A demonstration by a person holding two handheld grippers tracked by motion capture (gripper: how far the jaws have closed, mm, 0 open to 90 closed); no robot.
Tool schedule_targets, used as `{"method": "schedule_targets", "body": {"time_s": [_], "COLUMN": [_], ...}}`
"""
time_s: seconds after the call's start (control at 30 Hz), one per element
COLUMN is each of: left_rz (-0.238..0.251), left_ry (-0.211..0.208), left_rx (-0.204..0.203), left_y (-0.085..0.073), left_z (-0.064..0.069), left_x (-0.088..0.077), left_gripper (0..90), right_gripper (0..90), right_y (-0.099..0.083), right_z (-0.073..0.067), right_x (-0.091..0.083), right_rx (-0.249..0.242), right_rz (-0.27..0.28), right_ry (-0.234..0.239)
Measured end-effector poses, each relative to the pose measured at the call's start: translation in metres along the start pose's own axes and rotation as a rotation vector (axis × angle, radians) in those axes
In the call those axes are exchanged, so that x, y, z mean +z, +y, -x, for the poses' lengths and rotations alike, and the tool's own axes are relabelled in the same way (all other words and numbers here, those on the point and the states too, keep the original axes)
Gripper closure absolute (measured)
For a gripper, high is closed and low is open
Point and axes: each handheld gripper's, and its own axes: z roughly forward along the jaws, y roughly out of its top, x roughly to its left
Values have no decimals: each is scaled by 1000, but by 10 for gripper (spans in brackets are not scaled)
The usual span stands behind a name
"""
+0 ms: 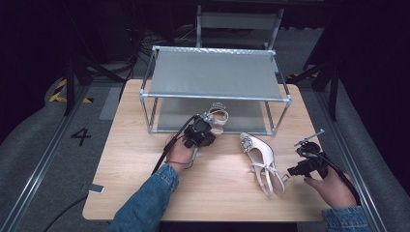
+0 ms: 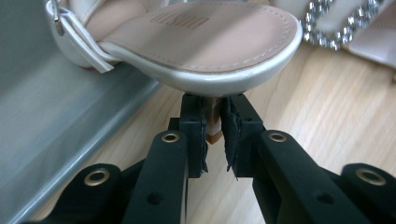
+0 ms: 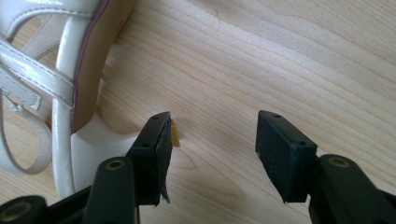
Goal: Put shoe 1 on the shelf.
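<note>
A cream strappy sandal [image 1: 217,116] sits at the front of the rack's lower shelf [image 1: 169,116], its rhinestone buckle pointing away from me. My left gripper [image 1: 212,127] is shut on its heel; in the left gripper view the jaws [image 2: 215,105] pinch the heel stub under the sandal's insole [image 2: 205,37]. A second matching sandal [image 1: 261,162] lies on its side on the table. My right gripper [image 1: 291,171] is open just right of that sandal's heel end. In the right gripper view its jaws [image 3: 215,126] are wide apart, the left one beside the white heel [image 3: 88,140].
A metal-framed shoe rack [image 1: 215,72] with two grey fabric shelves stands at the back of the wooden table [image 1: 145,179]. The lower shelf's grey edge [image 2: 56,116] is left of the held sandal. A rhinestone buckle [image 2: 341,23] shows at the upper right. A small device [image 1: 96,188] lies at the table's left edge.
</note>
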Motion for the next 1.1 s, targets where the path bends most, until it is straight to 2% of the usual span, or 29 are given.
{"method": "schedule_targets", "body": {"time_s": [0.03, 0.07, 0.1, 0.23, 0.27, 0.47, 0.57, 0.63, 0.67, 0.7, 0.77, 0.8, 0.83, 0.87, 0.9, 0.93, 1.0, 1.03, 1.07, 1.1], "left_rz": [6, 9, 16, 47, 47, 50, 45, 37, 36, 31, 23, 23, 5, -2, 3, 3, 13, -19, -60, -74], "left_ry": [-14, -18, -22, -47, -42, -11, 16, 22, 40, 53, 82, 82, 123, 122, 120, 120, 114, 132, 142, 151], "left_rx": [-21, -19, -40, -72, -89, -128, -140, -162, -155, -123, -91, -91, -47, 22, -20, -20, -183, -103, 229, 173], "left_y": [3, 4, 6, 13, 16, 26, 29, 31, 33, 34, 36, 36, 39, 41, 41, 41, 41, 44, 53, 51], "left_z": [-1, -2, -3, -11, -13, -24, -27, -27, -28, -30, -32, -32, -39, -47, -48, -48, -41, -43, -63, -59], "left_x": [3, 5, 8, 15, 16, 26, 32, 36, 38, 39, 41, 41, 43, 43, 44, 44, 48, 49, 46, 48], "left_gripper": [792, 791, 791, 791, 791, 790, 789, 790, 789, 790, 790, 790, 789, 789, 789, 789, 788, 780, 771, 766], "right_gripper": [462, 462, 462, 462, 462, 462, 462, 462, 463, 463, 463, 463, 463, 463, 463, 463, 463, 463, 463, 463], "right_y": [0, 0, 0, 0, -1, 1, 1, 1, 0, 0, 0, 0, -1, 0, 0, 0, -1, -1, -2, -2], "right_z": [0, 0, 0, 1, 1, -1, -1, 0, 0, 0, 0, 0, -1, -2, -2, -2, -2, -1, 0, 1], "right_x": [0, 0, 0, -2, -1, -1, -2, -2, -2, -2, -3, -4, -4, -5, -5, -5, -7, -7, -7, -7], "right_rx": [-2, -2, -2, 0, -4, -6, -5, -5, -2, 0, 1, 3, 5, 0, -7, -7, -5, -4, 4, 11], "right_rz": [-1, 0, 1, 5, 7, 6, 8, 8, 12, 13, 15, 15, 17, 17, 24, 24, 23, 31, 27, 25], "right_ry": [-1, 0, 1, 1, -2, 5, 9, 8, 9, 9, 9, 9, 12, 12, 14, 14, 17, 14, 17, 17]}}
